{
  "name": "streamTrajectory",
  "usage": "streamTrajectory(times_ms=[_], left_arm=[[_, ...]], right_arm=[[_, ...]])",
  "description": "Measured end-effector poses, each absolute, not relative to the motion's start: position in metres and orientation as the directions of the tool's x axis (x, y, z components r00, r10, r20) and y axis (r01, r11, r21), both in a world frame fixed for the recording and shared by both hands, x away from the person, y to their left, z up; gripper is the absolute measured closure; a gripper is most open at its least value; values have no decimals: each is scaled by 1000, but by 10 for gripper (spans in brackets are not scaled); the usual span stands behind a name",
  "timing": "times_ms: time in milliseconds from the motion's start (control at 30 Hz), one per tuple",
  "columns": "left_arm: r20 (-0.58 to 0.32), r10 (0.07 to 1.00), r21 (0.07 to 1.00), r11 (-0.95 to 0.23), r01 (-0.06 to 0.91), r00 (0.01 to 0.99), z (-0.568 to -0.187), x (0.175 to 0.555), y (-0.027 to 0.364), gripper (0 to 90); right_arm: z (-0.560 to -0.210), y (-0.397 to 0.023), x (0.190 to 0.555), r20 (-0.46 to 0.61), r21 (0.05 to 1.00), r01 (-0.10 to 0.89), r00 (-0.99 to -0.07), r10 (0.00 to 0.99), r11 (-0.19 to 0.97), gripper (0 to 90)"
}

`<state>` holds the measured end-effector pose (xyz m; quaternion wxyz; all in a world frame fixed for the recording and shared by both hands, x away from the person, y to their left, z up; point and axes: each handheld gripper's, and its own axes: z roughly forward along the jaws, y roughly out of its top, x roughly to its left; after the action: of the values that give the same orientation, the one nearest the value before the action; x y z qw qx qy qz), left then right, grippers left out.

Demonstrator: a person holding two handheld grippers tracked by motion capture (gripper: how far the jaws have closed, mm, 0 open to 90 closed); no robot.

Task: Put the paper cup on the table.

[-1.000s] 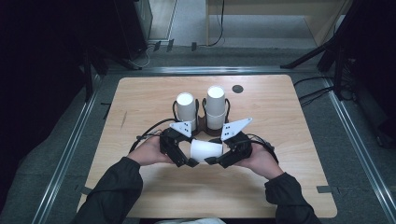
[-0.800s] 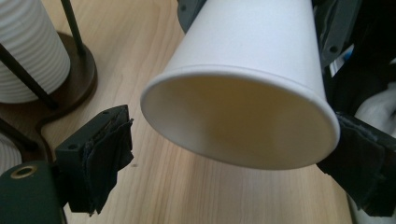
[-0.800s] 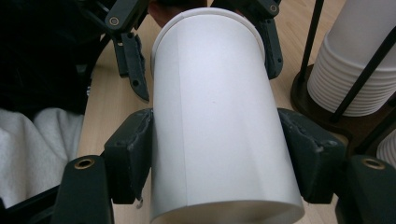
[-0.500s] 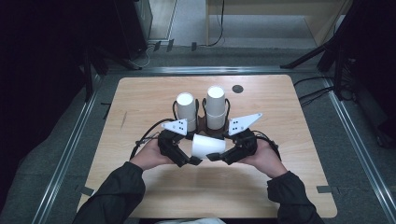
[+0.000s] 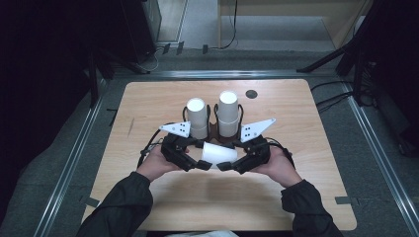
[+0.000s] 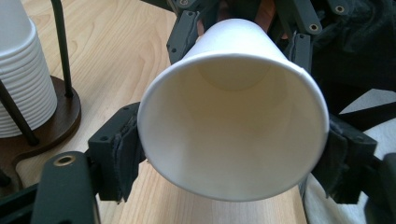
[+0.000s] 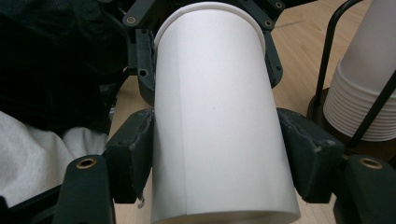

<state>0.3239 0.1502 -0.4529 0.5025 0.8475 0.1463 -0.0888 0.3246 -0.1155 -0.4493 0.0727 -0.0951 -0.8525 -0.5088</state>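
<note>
Both tongs, left tongs [image 5: 203, 165] closing at the rim and right tongs [image 5: 221, 166] at the base, are squeezing one paper cup [image 5: 219, 154], which is possibly denting.

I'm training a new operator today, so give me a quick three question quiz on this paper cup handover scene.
1. True or false: the paper cup lies on its side between the two grippers.
2. Which gripper's jaws flank the cup's open rim end? A: left gripper; B: right gripper
3. What stands on the table just behind the grippers?

Key
1. True; it is held level above the table.
2. A. The left gripper view looks into the cup's mouth, its jaws having just been closing around the rim; the right gripper clamps the wall nearer the base.
3. Two cup stacks in a dark wire holder.
</note>
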Motion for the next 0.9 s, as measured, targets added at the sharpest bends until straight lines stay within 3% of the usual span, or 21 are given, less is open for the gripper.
streamTrajectory(times_ms=[100, 200, 433, 900], left_arm=[[-289, 164, 818, -469, 332, 943, -451, 324, 149, 228], [-279, 175, 808, -488, 329, 944, -450, 325, 150, 228], [-224, 226, 767, -559, 314, 948, -444, 328, 154, 228], [-129, 221, 642, -724, 251, 967, -444, 331, 137, 226]], right_arm=[[-450, -115, 326, 224, 847, 239, -971, 89, 474, 309], [-449, -113, 326, 218, 842, 245, -970, 112, 481, 224], [-453, -114, 325, 194, 817, 239, -971, 140, 524, 217], [-473, -112, 322, 155, 768, 246, -967, 201, 591, 219]])
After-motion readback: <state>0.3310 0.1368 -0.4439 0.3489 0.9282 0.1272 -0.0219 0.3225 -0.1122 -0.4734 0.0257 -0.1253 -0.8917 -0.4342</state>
